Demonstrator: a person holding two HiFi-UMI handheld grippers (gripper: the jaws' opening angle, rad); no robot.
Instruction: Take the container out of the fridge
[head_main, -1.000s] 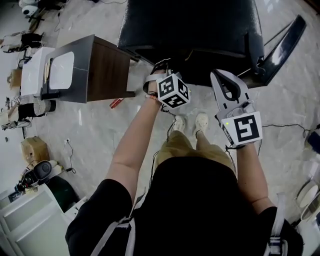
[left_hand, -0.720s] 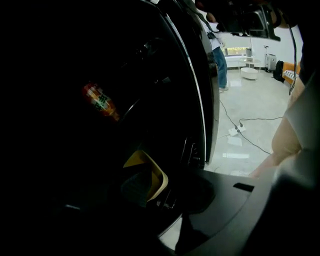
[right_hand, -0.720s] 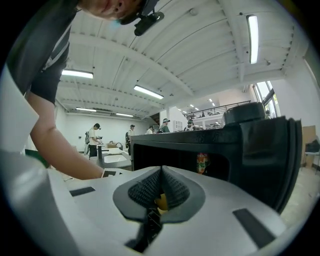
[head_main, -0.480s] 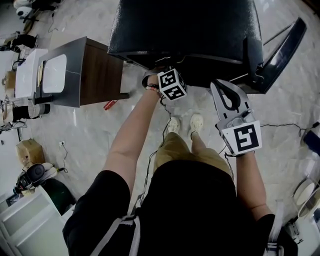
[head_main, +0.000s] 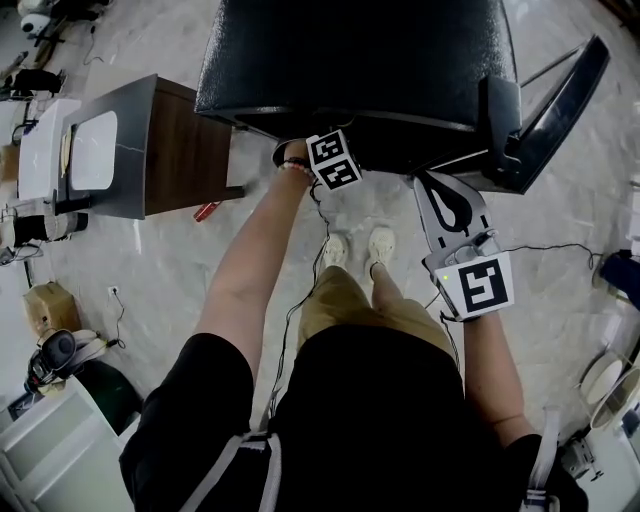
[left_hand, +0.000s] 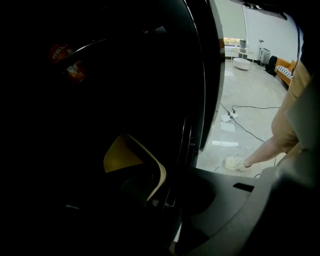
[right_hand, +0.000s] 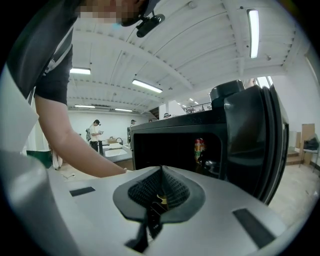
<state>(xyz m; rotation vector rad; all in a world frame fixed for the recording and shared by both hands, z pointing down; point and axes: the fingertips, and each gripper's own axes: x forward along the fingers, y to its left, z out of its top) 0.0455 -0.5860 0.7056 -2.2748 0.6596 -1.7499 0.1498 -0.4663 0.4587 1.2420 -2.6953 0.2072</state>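
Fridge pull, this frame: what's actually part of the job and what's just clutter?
Job:
- fridge and its open door
- left gripper, reaching inside
- yellow thing beside it, probably the container; too dark to be sure

Clutter:
- can in the fridge
- side cabinet
- floor cable
- right gripper, shut, empty, held outside

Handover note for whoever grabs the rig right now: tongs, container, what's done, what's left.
Left tongs: inside the open fridge. Their view is too dark to tell open from shut.
A yellowish curved thing lies just ahead of them, possibly the container.
Right tongs: shut, empty, outside near the door.
Done: door open.
Left: grip the container and bring it out.
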